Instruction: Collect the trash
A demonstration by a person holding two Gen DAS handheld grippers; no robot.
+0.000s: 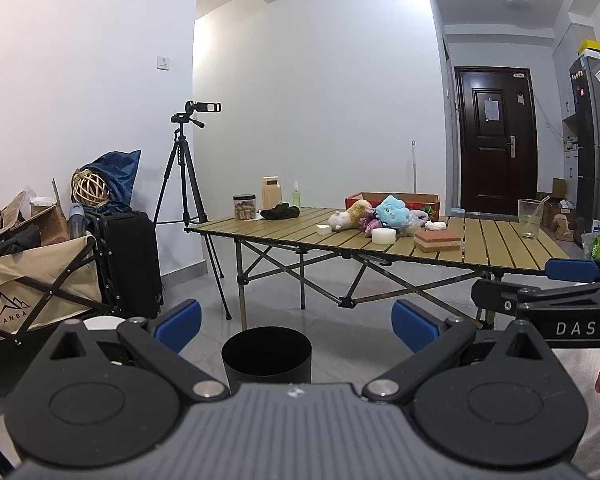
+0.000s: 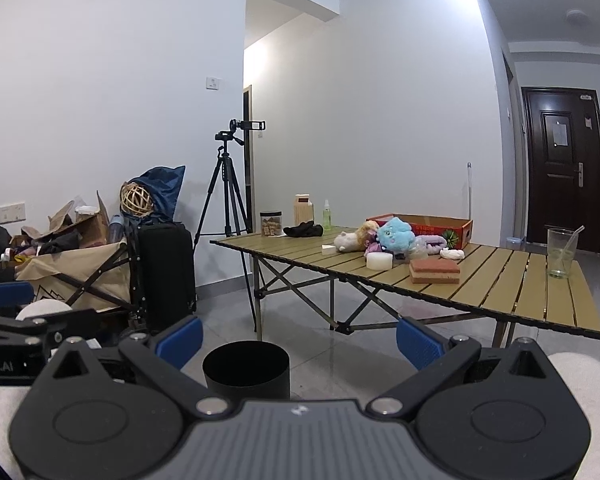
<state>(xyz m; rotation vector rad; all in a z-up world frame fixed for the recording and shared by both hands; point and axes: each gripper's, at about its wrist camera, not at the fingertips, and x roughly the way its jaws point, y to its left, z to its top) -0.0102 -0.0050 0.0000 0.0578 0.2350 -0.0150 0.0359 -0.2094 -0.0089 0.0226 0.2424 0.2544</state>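
Two grippers hang side by side, well short of the table. The left gripper has its two blue pads spread wide with nothing between them. The right gripper is spread just as wide and just as bare.

One black bin stands on the floor in front of the table, near its left legs, and shows between the pads of both grippers; its mouth faces up and looks dark inside.

On the table lies one crumpled white wad, right of the toy pile and behind the sponge. It looks like the likeliest scrap of trash, though I cannot be sure what it is. One red-topped sponge sits toward the table's front edge. One white round block rests just left of the sponge, and one small white slab lies further left. The toy pile holds one blue plush on top, one cream plush at its left and some purple stuff below; I cannot count the rest.

At the table's right end stands one clear cup with one straw in it. At the back left of the table are one jar, one tan carton, one green bottle and one black cloth. One red box sits behind the toys.

One tripod stands left of the table.
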